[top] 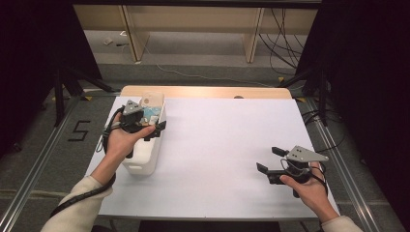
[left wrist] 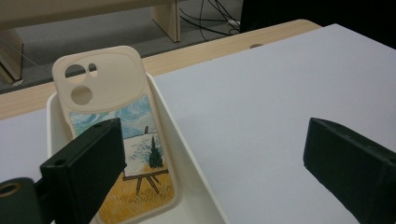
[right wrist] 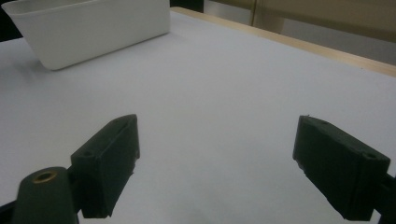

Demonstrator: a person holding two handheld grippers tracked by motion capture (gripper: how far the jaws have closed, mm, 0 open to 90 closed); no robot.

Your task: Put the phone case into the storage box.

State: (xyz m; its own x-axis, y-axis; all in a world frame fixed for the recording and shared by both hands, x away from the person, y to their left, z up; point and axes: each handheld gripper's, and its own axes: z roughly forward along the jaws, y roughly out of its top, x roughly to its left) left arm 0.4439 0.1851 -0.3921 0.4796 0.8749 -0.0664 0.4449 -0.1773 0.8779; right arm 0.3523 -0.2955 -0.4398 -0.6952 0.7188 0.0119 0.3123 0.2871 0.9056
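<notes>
At the left of the high view, the left tool (top: 153, 129) hung over a white bin (top: 145, 157) that stood on the white desk (top: 217, 145). Its jaws were spread wide with nothing between them. In the left gripper view, a phone case (left wrist: 119, 140) leaned tilted inside the bin, filling the left half of the frame; it was cream with a painted field, cypress and easel, and one jaw overlapped its lower part. At the lower right of the high view, the right tool (top: 269, 160) sat low above bare desk, jaws likewise apart and holding nothing, well away from the bin.
</notes>
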